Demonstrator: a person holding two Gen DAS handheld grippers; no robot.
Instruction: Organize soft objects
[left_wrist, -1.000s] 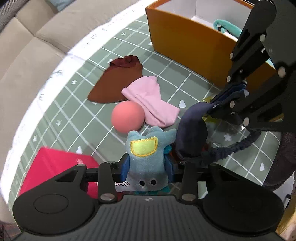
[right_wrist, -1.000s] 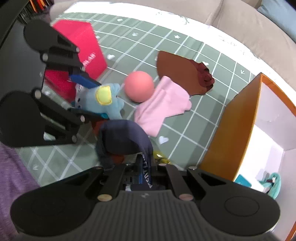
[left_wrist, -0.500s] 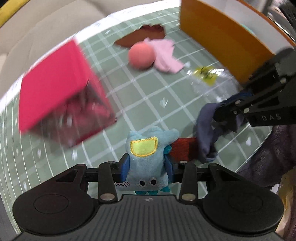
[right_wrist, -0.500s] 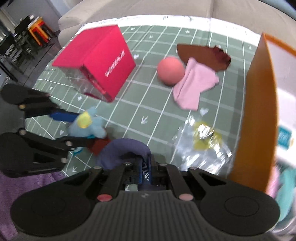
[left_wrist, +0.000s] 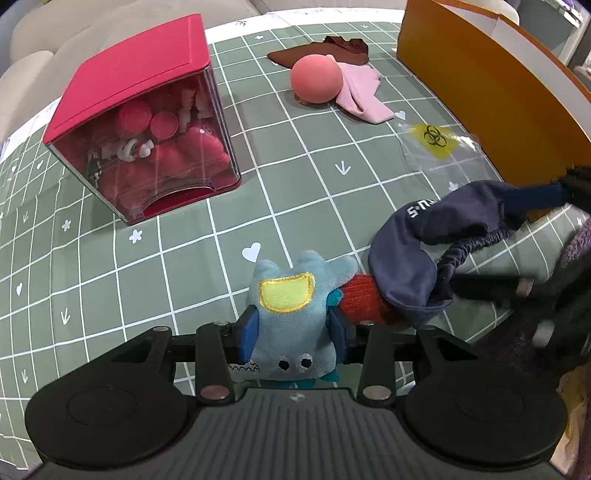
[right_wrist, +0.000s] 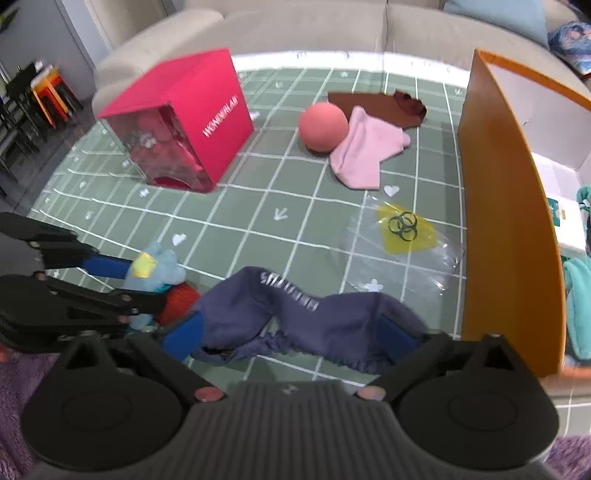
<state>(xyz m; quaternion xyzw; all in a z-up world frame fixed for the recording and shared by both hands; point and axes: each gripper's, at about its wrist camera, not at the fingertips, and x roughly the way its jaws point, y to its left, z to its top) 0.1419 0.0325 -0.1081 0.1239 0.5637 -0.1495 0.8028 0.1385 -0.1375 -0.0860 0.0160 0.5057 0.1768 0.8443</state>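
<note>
My left gripper (left_wrist: 293, 328) is shut on a light blue plush toy (left_wrist: 291, 310) with a yellow patch, near the table's front edge; the toy also shows in the right wrist view (right_wrist: 153, 271). My right gripper (right_wrist: 291, 332) stands open, its blue fingers wide apart, with a navy sleep mask (right_wrist: 295, 310) draped across them. In the left wrist view the mask (left_wrist: 436, 240) hangs just right of the plush, over a red knit piece (left_wrist: 360, 299). A pink ball (left_wrist: 314, 79), a pink cloth (left_wrist: 360, 94) and a brown cloth (left_wrist: 317, 53) lie farther back.
A red box with a clear front (left_wrist: 147, 122) stands at the left. An orange box (right_wrist: 506, 206) stands at the right, with teal items inside. A clear plastic bag with a yellow biohazard label (right_wrist: 404, 230) lies beside it. A grey sofa (right_wrist: 295, 33) runs behind the table.
Both grippers have pulled back toward the table's front edge. The right gripper has opened wide and the navy mask now spreads across its fingers. The left gripper still holds the plush.
</note>
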